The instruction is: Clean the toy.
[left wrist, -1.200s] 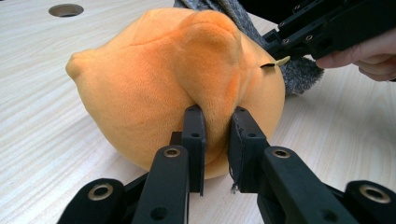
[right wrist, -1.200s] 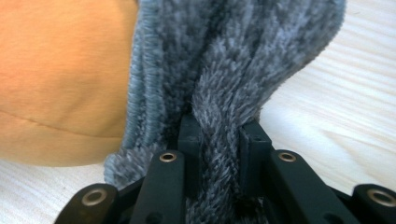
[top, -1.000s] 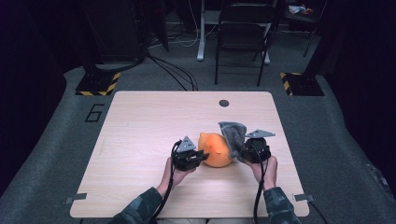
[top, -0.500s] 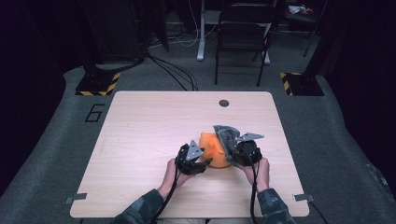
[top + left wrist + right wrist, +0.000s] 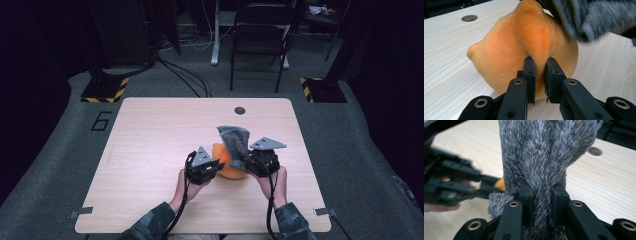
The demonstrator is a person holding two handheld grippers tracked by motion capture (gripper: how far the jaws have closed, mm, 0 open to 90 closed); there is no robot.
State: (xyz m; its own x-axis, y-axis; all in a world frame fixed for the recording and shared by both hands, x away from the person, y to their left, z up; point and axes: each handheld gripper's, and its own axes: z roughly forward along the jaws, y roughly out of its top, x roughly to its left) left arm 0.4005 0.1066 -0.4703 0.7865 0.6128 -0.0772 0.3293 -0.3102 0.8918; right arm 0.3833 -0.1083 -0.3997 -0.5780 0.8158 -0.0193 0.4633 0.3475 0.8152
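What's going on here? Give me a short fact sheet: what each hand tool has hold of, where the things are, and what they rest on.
left gripper: jaws shut on a pinched fold of the orange cloth; they have just been closing
right gripper: jaws shut on the grey fuzzy cloth
orange cloth: bunched up, resting on the table between the two grippers
grey fuzzy cloth: lifted, hanging over the orange cloth's right side
table: light wood, with a round hole near the far edge

Place: a lab or recording studio.
Floor: grey carpet, with hazard-striped stand bases [image 5: 104, 90] beyond the left gripper [image 5: 210, 167].
Cables: loose cables [image 5: 185, 75] trail farther back.
Furniture: bare wooden table [image 5: 150, 145]; folding chair [image 5: 261, 40] behind.
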